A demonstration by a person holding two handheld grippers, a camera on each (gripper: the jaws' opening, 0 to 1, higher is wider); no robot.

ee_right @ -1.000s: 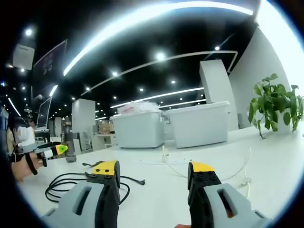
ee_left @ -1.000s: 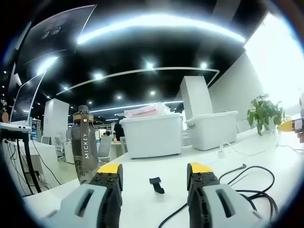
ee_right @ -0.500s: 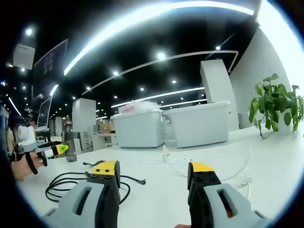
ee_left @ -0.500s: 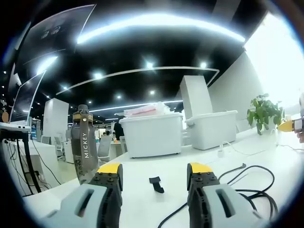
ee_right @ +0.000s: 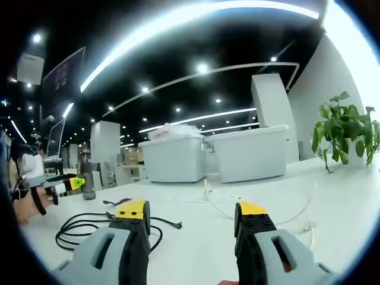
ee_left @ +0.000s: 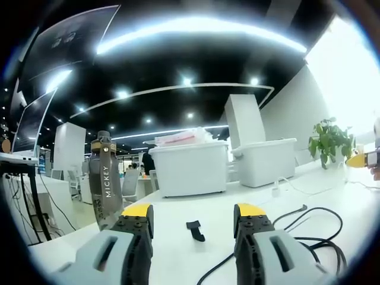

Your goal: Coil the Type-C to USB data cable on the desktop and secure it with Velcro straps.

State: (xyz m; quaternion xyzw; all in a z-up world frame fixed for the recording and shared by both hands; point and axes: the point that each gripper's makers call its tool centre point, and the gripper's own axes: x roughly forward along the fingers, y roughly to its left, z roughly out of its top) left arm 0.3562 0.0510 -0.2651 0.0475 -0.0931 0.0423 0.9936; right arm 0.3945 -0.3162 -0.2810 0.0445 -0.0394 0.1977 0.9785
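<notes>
Black cable (ee_left: 309,237) lies in loose loops on the white counter (ee_left: 178,249), to the right of the left hand-held gripper (ee_left: 193,218) in the left gripper view. In the right gripper view the same cable (ee_right: 89,228) sprawls on the counter to the left, partly behind the left jaw of the right hand-held gripper (ee_right: 191,215), with one plug end reaching out between the jaws. A small black strap (ee_left: 194,229) rests on the counter between the left hand-held gripper's jaws, apart from the cable. Both hand-held grippers have their yellow-tipped jaws spread wide and hold nothing.

A dark bottle (ee_left: 104,178) with white lettering stands upright on the counter just beyond the left jaw in the left gripper view. Two white bins (ee_left: 191,168) sit side by side farther back, and a potted plant (ee_left: 328,139) stands at the right. A thin white cord (ee_right: 261,211) curls across the counter ahead of the right hand-held gripper. At the left edge of the right gripper view, a hand (ee_right: 27,205) holds the left hand-held gripper, its yellow tip near the bottle.
</notes>
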